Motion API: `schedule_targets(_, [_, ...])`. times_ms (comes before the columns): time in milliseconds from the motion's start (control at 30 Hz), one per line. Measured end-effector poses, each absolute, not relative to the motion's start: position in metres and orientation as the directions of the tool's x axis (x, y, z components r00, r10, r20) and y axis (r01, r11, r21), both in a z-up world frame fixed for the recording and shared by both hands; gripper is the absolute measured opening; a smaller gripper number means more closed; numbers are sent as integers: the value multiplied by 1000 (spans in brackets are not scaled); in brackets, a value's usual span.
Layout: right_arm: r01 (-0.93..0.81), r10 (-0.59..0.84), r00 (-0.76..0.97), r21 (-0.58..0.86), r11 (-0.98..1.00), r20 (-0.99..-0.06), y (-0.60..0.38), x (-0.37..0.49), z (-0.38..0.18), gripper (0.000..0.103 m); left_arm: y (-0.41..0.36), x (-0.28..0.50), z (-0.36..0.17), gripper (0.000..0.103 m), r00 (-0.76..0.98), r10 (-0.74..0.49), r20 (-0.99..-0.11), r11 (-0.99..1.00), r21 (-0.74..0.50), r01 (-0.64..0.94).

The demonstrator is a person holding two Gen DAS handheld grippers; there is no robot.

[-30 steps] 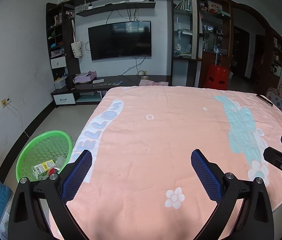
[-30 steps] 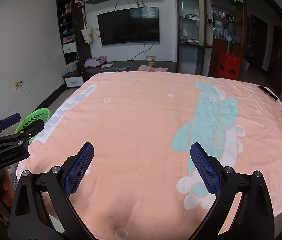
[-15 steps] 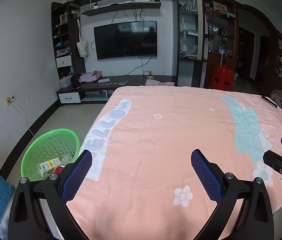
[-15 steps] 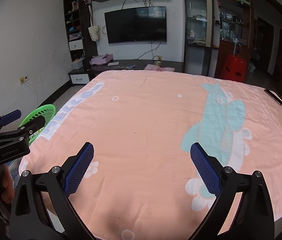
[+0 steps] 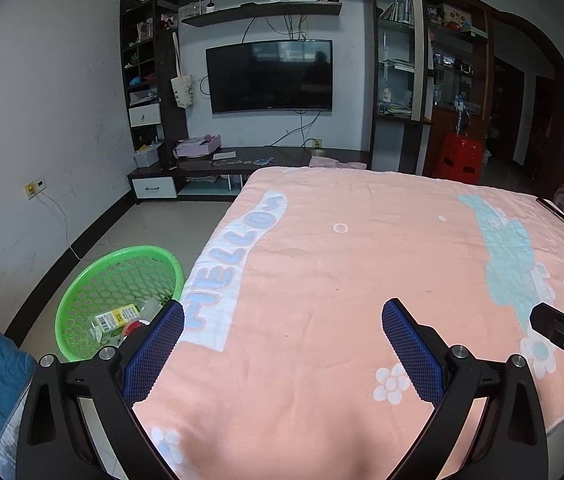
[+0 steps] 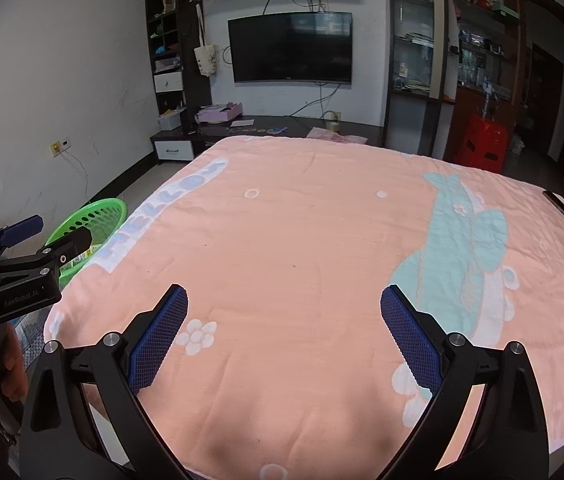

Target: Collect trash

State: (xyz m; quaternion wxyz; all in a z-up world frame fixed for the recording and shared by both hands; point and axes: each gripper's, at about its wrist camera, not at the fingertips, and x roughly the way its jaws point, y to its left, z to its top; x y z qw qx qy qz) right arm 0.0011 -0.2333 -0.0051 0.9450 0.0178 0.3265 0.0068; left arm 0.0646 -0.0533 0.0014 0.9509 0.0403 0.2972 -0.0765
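Left wrist view: a bed under a pink blanket (image 5: 361,280) fills the room's middle. On the floor beside its left edge stands a green basket (image 5: 94,280) holding what may be bottles and wrappers (image 5: 120,318). Left hand-held gripper (image 5: 282,344) and right hand-held gripper (image 6: 283,330) both gape wide, empty.

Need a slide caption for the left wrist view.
Open left gripper above pink blanket; green basket holds trash.
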Motion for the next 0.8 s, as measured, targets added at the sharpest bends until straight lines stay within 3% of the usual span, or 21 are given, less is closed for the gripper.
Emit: schedule_targets(800, [-48, 72, 769, 56, 997, -635, -219, 11, -12, 96, -37, 61, 0, 96, 815, -77, -575, 992, 36, 119])
